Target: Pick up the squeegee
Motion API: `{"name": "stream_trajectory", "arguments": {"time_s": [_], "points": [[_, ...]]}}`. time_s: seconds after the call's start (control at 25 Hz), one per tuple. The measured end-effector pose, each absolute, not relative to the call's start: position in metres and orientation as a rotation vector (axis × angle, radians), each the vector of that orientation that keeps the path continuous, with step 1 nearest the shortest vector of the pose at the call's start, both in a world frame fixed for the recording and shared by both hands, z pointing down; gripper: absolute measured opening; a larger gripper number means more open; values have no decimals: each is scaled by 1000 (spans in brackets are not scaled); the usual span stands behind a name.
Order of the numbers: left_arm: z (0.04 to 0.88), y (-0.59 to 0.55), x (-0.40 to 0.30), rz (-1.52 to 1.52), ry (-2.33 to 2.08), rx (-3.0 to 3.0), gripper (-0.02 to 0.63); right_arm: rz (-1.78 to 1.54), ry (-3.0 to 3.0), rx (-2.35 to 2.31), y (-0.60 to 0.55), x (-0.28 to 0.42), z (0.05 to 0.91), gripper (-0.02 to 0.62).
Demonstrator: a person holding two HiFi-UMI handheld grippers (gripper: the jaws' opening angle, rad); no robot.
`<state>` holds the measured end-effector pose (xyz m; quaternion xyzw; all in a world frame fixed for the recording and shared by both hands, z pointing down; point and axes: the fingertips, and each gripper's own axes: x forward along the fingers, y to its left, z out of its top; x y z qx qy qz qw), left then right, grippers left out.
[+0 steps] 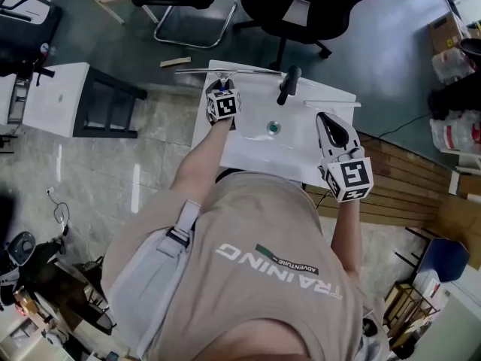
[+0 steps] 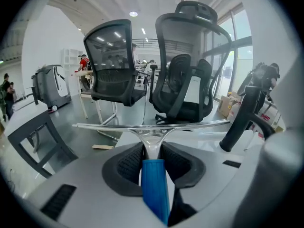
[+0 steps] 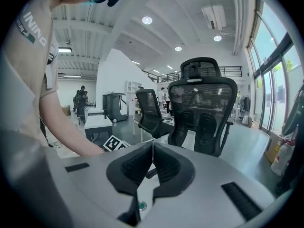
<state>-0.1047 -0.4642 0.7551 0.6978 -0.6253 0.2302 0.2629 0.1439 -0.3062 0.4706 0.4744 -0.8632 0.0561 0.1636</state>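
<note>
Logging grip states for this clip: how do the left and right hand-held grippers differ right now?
The left hand-held gripper clamps the squeegee by its blue handle, while the right hand-held gripper is shut on nothing. The left one sits at the far edge of the white sink, and the right one is nearer the person. Both are the same grey design.

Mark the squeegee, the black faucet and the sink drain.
squeegee [image 2: 155,186]: left gripper view, on its blue handle.
black faucet [image 1: 288,83]: head view, on the middle of its body.
sink drain [image 1: 273,128]: head view, on its centre.
</note>
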Motion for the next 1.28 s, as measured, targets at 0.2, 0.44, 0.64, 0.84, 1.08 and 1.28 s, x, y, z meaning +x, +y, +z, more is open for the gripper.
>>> {"name": "stream_trajectory", "arguments": {"time_s": [0.2, 0.44, 0.64, 0.84, 1.08, 1.28], "points": [[723, -470, -118, 547, -1747, 1949, 126, 158, -2485, 1344, -307, 139, 469, 32], [669, -475, -137, 459, -1818, 2022, 126, 153, -2519, 1328, -310, 133, 466, 32], [609, -478, -135, 363, -1836, 2138, 126, 123, -2554, 1331, -316, 127, 456, 32], [547, -475, -113, 276, -1832, 2264, 126, 70, -2577, 1333, -318, 127, 441, 32], [483, -463, -87, 166, -1804, 2400, 126, 36, -2587, 1370, -316, 138, 429, 32], [428, -444, -71, 56, -1762, 2498, 126, 41, -2590, 1412, -309, 148, 426, 32]]}}
